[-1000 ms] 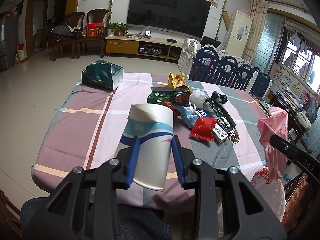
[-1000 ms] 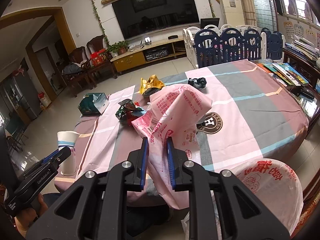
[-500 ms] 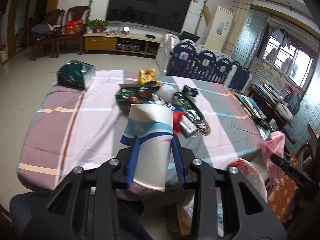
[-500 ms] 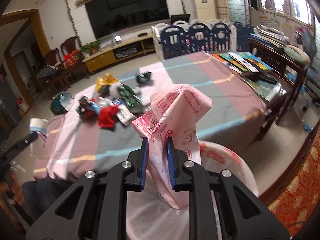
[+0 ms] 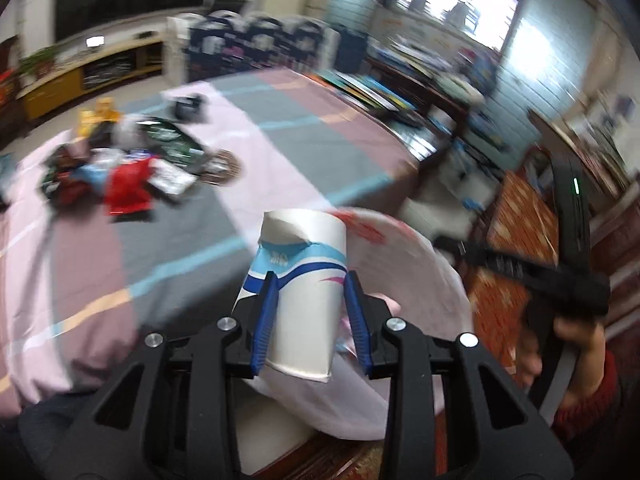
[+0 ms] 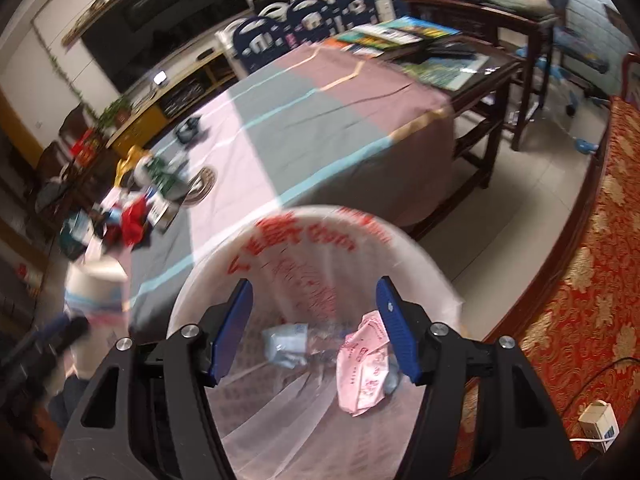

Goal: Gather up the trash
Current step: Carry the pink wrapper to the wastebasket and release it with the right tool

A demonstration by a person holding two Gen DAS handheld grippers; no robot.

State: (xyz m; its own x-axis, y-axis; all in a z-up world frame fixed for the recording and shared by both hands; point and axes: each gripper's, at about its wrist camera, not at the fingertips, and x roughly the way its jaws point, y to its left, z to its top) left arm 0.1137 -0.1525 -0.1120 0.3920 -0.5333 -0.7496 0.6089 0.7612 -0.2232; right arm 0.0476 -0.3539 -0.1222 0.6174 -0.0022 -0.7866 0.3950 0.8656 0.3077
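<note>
My left gripper [image 5: 310,312] is shut on a white paper cup with blue stripes [image 5: 300,280] and holds it at the near rim of the bin lined with a white bag with red print [image 5: 420,264]. The cup shows blurred in the right wrist view [image 6: 94,304]. My right gripper [image 6: 316,328] is open and empty right above the bin's mouth [image 6: 304,236]. A crumpled pink plastic bag [image 6: 362,364] lies inside the bin beside a clear wrapper [image 6: 286,344]. A pile of snack wrappers [image 5: 120,176] lies on the table.
The table wears a pink, grey and mauve checked cloth [image 5: 280,148]. A dark wood side table with books [image 6: 432,52] stands beyond it. A red patterned rug [image 6: 580,280] lies right of the bin. A white power strip [image 6: 596,420] sits on the rug.
My right gripper opened and let go of the pink bag, which now lies in the bin. My left gripper swung right with the cup to the bin's rim.
</note>
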